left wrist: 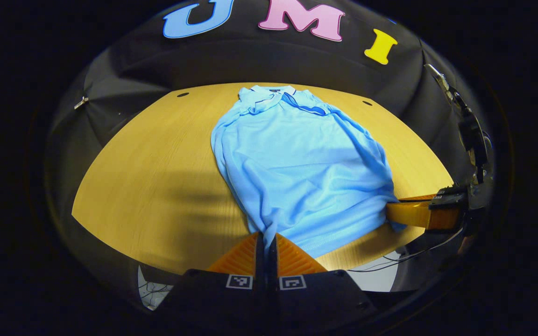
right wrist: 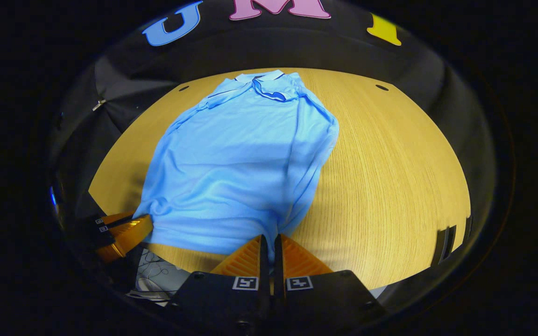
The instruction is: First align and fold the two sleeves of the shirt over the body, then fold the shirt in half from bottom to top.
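Left hand-held gripper clamps shirt hem | right hand-held gripper likewise | table

No readable text, label, brand or number stands on anything here.

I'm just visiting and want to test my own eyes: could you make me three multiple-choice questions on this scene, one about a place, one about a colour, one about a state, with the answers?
1. Where does the shirt's collar lie?
A. at the table's far side
B. at the near edge
C. hanging off the table

2. What colour is the shirt?
A. white
B. light blue
C. red

3. What are the two grippers doing?
A. both open above the table
B. one holds a hanger
C. each pinches the shirt's near hem

Answers:
1 A, the collar sits farthest from both cameras.
2 B, the cloth is light blue.
3 C, left gripper and right gripper have fingers closed on cloth.
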Demonstrator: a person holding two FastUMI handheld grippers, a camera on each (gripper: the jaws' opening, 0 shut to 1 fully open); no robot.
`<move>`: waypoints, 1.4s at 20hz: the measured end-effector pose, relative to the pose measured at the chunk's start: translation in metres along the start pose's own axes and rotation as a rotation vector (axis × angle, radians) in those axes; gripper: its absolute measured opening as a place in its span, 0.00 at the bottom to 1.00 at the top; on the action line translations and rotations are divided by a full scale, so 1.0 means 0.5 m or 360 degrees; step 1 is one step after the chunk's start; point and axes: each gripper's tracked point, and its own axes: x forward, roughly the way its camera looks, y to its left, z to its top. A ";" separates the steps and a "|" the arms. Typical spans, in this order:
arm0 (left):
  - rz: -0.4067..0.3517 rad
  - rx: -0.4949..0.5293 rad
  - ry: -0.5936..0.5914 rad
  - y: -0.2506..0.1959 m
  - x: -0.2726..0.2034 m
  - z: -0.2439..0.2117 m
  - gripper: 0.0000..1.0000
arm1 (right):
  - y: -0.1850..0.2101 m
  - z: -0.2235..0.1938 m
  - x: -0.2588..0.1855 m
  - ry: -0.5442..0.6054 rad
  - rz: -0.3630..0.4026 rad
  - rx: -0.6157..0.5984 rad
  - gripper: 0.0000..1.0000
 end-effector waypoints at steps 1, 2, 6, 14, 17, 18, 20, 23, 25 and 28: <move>0.0002 0.0014 0.0008 0.000 0.000 0.001 0.07 | 0.001 -0.001 0.001 0.0014 0.0012 0.0011 0.07; 0.0006 0.0022 0.0017 0.000 0.001 0.000 0.07 | 0.001 0.000 0.001 0.0021 0.0023 0.0016 0.07; 0.0018 0.0019 0.0051 0.000 0.000 0.005 0.06 | 0.001 0.009 -0.001 0.0039 0.0061 -0.0036 0.07; 0.0007 -0.0025 -0.0039 -0.001 -0.031 0.102 0.06 | 0.002 0.127 -0.024 -0.0072 0.0169 -0.0034 0.07; 0.0014 -0.0022 -0.0100 0.001 -0.038 0.173 0.06 | 0.001 0.190 -0.031 -0.0130 0.0206 -0.0043 0.07; 0.0022 -0.0020 -0.0118 0.004 -0.038 0.201 0.06 | 0.002 0.214 -0.035 -0.0150 0.0221 -0.0037 0.07; 0.0030 -0.0026 -0.0174 0.008 -0.041 0.263 0.06 | 0.000 0.263 -0.031 -0.0185 0.0243 -0.0034 0.07; 0.0034 -0.0046 -0.0246 0.012 -0.037 0.363 0.06 | -0.007 0.356 -0.027 -0.0261 0.0268 -0.0055 0.07; 0.0040 -0.0046 -0.0294 0.016 -0.029 0.432 0.06 | -0.009 0.425 -0.023 -0.0321 0.0284 -0.0059 0.07; 0.0057 -0.0012 -0.0363 0.024 -0.005 0.537 0.06 | -0.009 0.537 -0.003 -0.0413 0.0312 -0.0056 0.07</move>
